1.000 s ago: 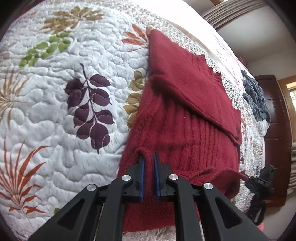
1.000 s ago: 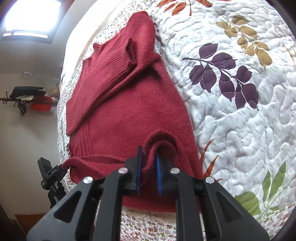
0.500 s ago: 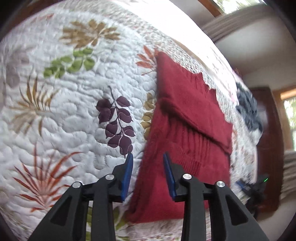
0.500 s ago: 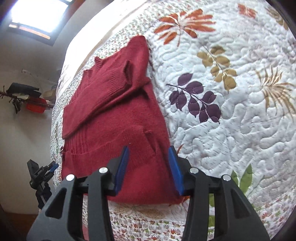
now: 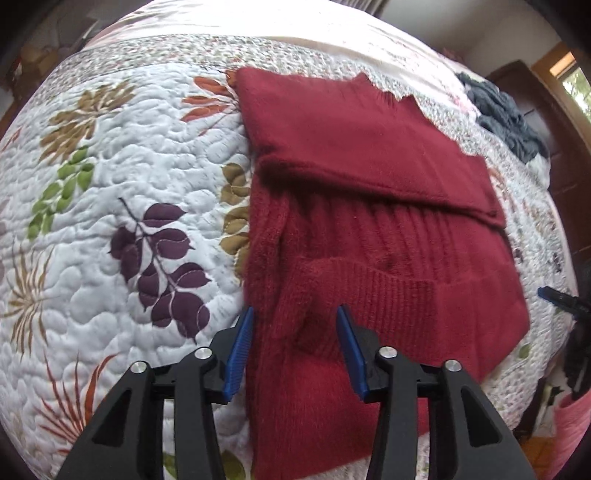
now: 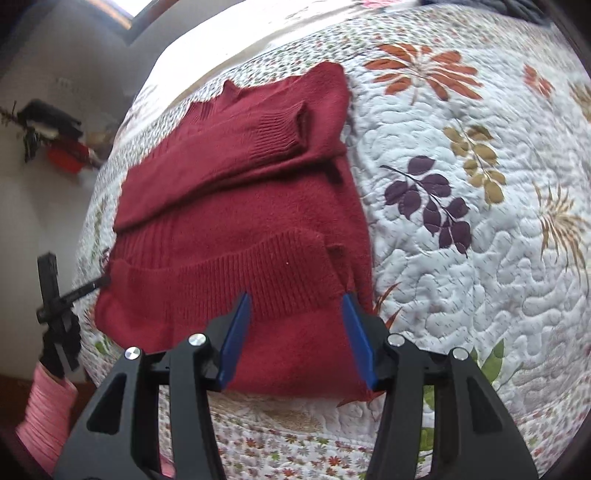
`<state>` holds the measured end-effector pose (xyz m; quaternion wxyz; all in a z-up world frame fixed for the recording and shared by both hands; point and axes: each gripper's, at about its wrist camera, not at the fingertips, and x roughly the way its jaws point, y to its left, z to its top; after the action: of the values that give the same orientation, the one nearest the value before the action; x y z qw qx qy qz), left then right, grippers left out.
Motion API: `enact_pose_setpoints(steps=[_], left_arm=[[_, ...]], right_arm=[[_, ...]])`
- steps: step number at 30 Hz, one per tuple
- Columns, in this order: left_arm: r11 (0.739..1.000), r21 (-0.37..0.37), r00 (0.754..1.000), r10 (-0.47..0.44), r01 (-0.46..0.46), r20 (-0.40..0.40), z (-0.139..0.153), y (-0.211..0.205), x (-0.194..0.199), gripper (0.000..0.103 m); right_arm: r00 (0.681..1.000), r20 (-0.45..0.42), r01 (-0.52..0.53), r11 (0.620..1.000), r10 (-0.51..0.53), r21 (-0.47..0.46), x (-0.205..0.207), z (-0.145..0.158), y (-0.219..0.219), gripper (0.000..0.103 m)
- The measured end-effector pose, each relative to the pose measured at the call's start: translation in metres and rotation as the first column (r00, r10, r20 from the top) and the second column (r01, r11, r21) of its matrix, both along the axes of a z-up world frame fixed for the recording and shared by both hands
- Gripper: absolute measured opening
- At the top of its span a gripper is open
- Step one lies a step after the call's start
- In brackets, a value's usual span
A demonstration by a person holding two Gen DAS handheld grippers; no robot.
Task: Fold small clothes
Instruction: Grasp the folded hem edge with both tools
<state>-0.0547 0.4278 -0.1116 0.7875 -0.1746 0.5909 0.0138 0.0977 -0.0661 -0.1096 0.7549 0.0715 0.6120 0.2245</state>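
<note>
Both fisheye views are lit by soft, even daylight. In the right wrist view, a blown-out white window (image 6: 142,9) sits far above and left of the right claw (image 6: 295,336), and glare washes out the bed's far edge (image 6: 236,40). In the left wrist view, a bright window strip (image 5: 570,72) shows far up and right of the left claw (image 5: 295,349). Shadows are faint, lying under folds of the red sweater (image 5: 369,229). Heavy barrel distortion bulges the quilt (image 5: 110,221). Dark vignetting fills the corners. The edges look soft and slightly blurred; the claw's blue pads (image 5: 240,350) look sharp.
</note>
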Motion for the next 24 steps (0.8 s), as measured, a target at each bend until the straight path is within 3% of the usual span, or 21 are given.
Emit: enact_pose_setpoints(steps=[1, 2, 5, 10, 16, 20, 24], left_arm=[[1.000, 0.001, 1.000, -0.002, 0.002, -0.002, -0.001, 0.000, 0.000, 0.037], [1.000, -0.006, 1.000, -0.004, 0.004, -0.004, -0.003, 0.000, 0.000, 0.023], [1.000, 0.021, 1.000, -0.018, 0.017, 0.023, 0.005, -0.006, -0.003, 0.014], [0.997, 0.072, 0.995, -0.032, 0.025, 0.091, 0.025, -0.016, -0.018, 0.010], [0.997, 0.068, 0.990, -0.040, 0.031, 0.137, 0.031, -0.019, -0.031, 0.009], [0.999, 0.034, 0.995, -0.043, 0.040, 0.085, 0.013, -0.019, -0.019, 0.009], [1.000, 0.002, 0.999, -0.027, 0.027, 0.039, -0.006, -0.017, -0.009, 0.019]], right_arm=[[1.000, 0.009, -0.017, 1.000, 0.017, -0.010, 0.000, 0.000, 0.004, 0.051], [1.000, 0.013, -0.027, 1.000, 0.027, -0.015, -0.001, 0.000, 0.006, 0.052], [0.998, 0.026, -0.062, 0.997, 0.063, -0.041, -0.001, -0.002, 0.012, 0.052], [0.992, 0.040, -0.117, 0.988, 0.122, -0.103, 0.002, -0.007, 0.020, 0.052], [0.986, 0.042, -0.152, 0.980, 0.159, -0.125, 0.009, -0.017, 0.020, 0.058], [0.984, 0.031, -0.167, 0.977, 0.173, -0.135, 0.018, -0.026, 0.025, 0.059], [0.982, 0.001, -0.189, 0.971, 0.191, -0.149, 0.027, -0.040, 0.033, 0.059]])
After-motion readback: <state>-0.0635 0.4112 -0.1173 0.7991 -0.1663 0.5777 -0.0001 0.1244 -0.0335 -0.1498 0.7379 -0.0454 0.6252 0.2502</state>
